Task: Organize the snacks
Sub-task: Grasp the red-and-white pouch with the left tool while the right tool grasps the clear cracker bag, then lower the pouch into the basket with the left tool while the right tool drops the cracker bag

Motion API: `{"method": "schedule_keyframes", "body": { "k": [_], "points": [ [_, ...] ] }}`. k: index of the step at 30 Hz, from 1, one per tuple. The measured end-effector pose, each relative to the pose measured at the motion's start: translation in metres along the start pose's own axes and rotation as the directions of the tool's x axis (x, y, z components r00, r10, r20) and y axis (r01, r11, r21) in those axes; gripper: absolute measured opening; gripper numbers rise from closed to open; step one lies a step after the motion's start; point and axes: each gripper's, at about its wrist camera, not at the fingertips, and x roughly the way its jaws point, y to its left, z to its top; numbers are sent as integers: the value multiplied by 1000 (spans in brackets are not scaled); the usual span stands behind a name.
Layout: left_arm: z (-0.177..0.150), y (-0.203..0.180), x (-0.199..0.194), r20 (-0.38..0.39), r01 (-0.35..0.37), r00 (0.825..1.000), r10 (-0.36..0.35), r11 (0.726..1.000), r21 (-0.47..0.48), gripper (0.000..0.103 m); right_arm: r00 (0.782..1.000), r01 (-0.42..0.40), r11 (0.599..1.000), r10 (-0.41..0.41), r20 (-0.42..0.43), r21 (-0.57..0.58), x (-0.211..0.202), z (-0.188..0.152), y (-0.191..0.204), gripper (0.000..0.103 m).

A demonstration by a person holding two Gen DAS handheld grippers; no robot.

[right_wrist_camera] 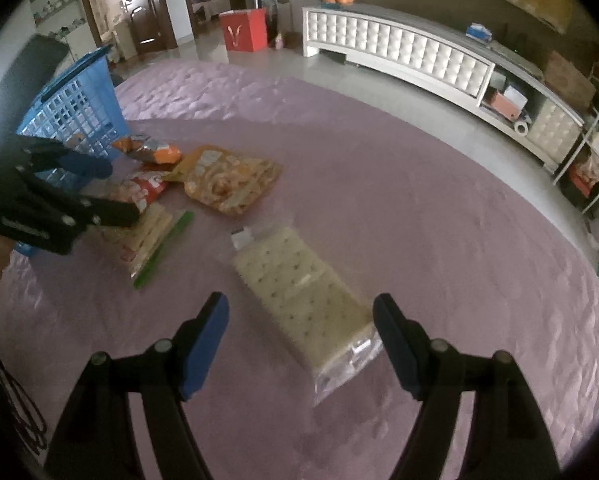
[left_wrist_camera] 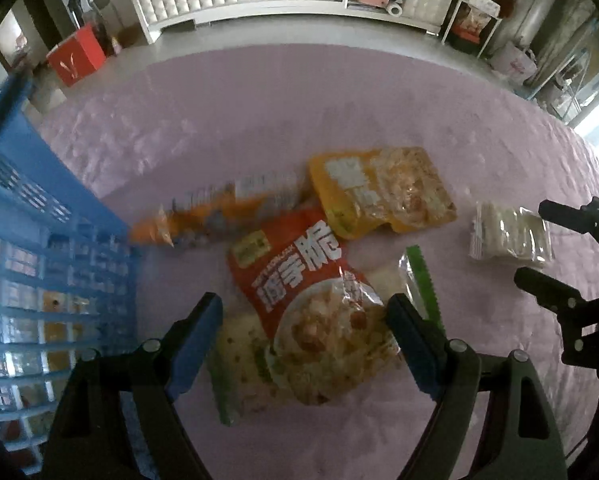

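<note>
Several snack packs lie on a purple quilted cover (right_wrist_camera: 419,208). My left gripper (left_wrist_camera: 305,320) is open and points steeply down. A red snack packet (left_wrist_camera: 299,276) lies between its blue pads without touching them. The red packet rests on a green-edged cracker pack (left_wrist_camera: 239,356). Beyond them lie a yellow packet (left_wrist_camera: 383,192) and an orange packet (left_wrist_camera: 219,212). A blue slatted basket (left_wrist_camera: 39,260) stands to the left. My right gripper (right_wrist_camera: 301,308) is open over a clear cracker pack (right_wrist_camera: 299,292). The left gripper (right_wrist_camera: 121,191) also shows at the left of the right wrist view, above the red packet (right_wrist_camera: 143,188).
The quilted cover ends at a grey floor beyond the snacks. A long white tufted cabinet (right_wrist_camera: 399,48) runs along the far wall. A red box (right_wrist_camera: 243,30) stands on the floor, and a metal shelf rack (right_wrist_camera: 595,148) at the right. A dark cord (right_wrist_camera: 15,412) lies at the lower left.
</note>
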Motion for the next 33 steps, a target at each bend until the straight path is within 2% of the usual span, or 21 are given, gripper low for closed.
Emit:
{"method": "schedule_keyframes", "body": {
  "k": [3,5,7,8,11,14,22,27,33],
  "points": [
    [1,2,0,13,3,1000,-3,1000,-16,81,1000,14,998,-15,-10,-61,3,2,4,79],
    [1,3,-3,17,47,999,-46,999,-29,62,1000,13,996,-15,-14,-88,6,3,5,78],
    [1,5,-5,11,65,998,-65,997,-33,54,1000,1,995,-3,-16,-97,8,1,5,77],
    [0,4,-7,12,76,997,-76,997,-27,45,1000,1,995,-3,-17,-98,9,1,6,70],
    [-3,0,-10,23,75,997,-75,997,-12,29,1000,25,993,-25,0,-116,5,-5,10,61],
    [-8,0,-13,25,83,996,-83,997,-1,20,1000,6,994,-6,5,-113,-1,-11,14,59],
    [-29,-13,-40,61,121,990,-125,991,56,18,999,14,999,-13,34,-35,-28,-26,25,55],
    [-43,-19,-73,114,122,984,-134,987,109,18,997,41,999,-40,65,-17,-58,-25,39,55],
    [-63,-21,-122,201,114,969,-144,982,150,18,988,90,995,-84,128,-40,-109,-13,71,55]
  ]
}}
